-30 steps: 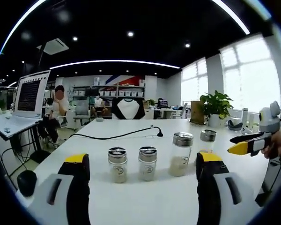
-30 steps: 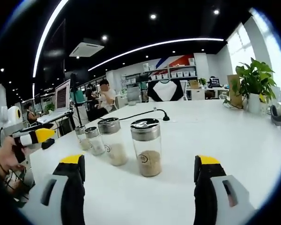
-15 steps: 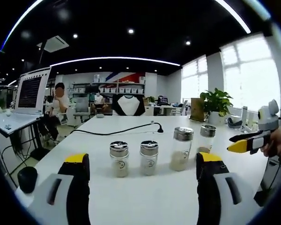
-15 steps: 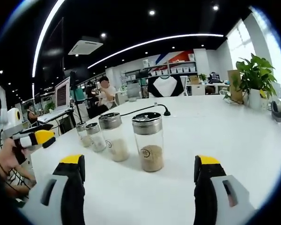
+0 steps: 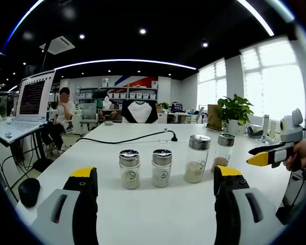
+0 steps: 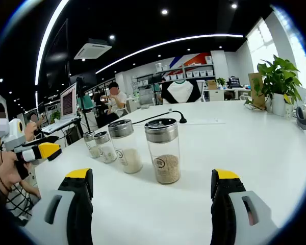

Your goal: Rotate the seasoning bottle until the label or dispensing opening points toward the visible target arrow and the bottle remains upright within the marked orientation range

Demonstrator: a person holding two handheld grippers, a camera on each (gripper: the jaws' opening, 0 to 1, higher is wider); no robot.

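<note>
- On the white worktop [image 6: 255, 148], four seasoning bottles stand upright in a row; in the right gripper view the nearest bottle [image 6: 163, 151], tall with a steel cap and brownish grains at the bottom, stands between that gripper's two jaws, well ahead of them.
- Beside it to the left comes a second tall bottle [image 6: 124, 146] with pale contents, then two short shakers [image 6: 104, 147] farther off.
- From the left gripper view the same row reads left to right: two short shakers [image 5: 129, 169], the pale tall bottle [image 5: 197, 158], then the brownish one [image 5: 224, 150].
- Right hand-held gripper [image 6: 149, 189]: jaws spread wide, holding nothing, apart from every bottle.
- Left hand-held gripper [image 5: 155, 186]: also wide and empty, facing the row from the near side.
- No target arrow or orientation mark is visible on the worktop.
- Step in hand, as I judge it: the approach, with no bottle gripped yet.
- Next move likely calls for advancing the right jaws around the nearest bottle's body, closing gently, and twisting about its upright axis without tipping it into its neighbour.
- Behind the row lie a black cable [image 5: 127, 140] and a potted plant [image 5: 234, 115] at the far right.
</note>
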